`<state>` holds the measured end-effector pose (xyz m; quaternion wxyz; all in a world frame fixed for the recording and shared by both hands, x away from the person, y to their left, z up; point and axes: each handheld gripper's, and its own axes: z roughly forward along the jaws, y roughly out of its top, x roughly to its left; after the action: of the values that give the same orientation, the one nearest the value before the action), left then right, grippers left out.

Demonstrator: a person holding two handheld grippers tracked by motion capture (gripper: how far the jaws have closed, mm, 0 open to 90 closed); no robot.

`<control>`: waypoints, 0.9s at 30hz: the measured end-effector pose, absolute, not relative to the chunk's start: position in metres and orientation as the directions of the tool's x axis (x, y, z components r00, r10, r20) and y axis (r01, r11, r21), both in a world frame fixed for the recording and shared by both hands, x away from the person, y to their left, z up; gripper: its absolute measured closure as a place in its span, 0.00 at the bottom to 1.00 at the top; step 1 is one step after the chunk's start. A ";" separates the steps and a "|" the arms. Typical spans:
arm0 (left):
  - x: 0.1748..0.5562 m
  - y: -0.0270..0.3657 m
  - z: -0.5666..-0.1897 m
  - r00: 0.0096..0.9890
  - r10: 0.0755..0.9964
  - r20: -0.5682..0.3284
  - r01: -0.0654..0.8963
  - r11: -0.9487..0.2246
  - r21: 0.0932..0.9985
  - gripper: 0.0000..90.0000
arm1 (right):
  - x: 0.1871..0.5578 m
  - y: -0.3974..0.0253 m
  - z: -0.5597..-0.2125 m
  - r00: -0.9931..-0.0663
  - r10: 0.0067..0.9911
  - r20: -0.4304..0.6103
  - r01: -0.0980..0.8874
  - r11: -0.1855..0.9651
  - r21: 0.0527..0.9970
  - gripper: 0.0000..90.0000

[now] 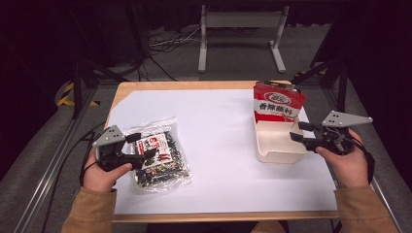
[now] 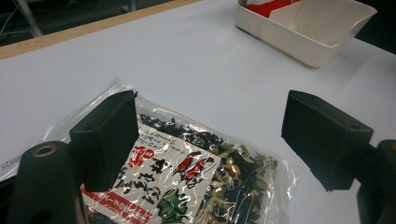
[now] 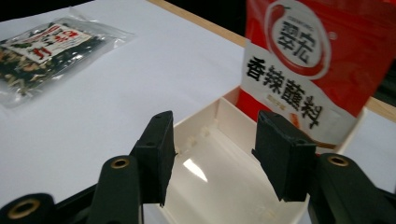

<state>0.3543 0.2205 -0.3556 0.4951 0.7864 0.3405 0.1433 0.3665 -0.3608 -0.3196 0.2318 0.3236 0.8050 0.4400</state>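
A clear plastic bag of dark dried mix with a red and white label (image 1: 160,158) lies flat on the white sheet at the left. My left gripper (image 1: 143,146) hovers at the bag's left edge, open wide, with the bag (image 2: 201,172) lying below and between its jaws (image 2: 219,126). At the right stands a white tray (image 1: 277,154). A red seasoning packet (image 1: 278,103) leans upright in its far end. My right gripper (image 1: 297,132) is open at the tray's right rim. Its jaws (image 3: 215,144) straddle the tray's near wall (image 3: 201,126), with the packet (image 3: 308,60) just beyond.
A white sheet (image 1: 218,126) covers most of the wooden table (image 1: 145,86). Beyond the table's far edge are a white stand's legs (image 1: 238,43) and cables on the floor. Metal rails run along both sides of the table.
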 end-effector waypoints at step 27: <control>0.369 0.234 -0.369 0.629 0.772 -0.095 0.447 -0.259 0.856 0.25 | 0.337 -0.306 -0.345 -0.835 0.550 -0.020 0.249 0.409 0.878 0.47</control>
<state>0.3690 0.2342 -0.3685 0.4644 0.7739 0.3935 0.1750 0.3372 -0.3063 -0.3445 0.1549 0.2422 0.8250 0.4865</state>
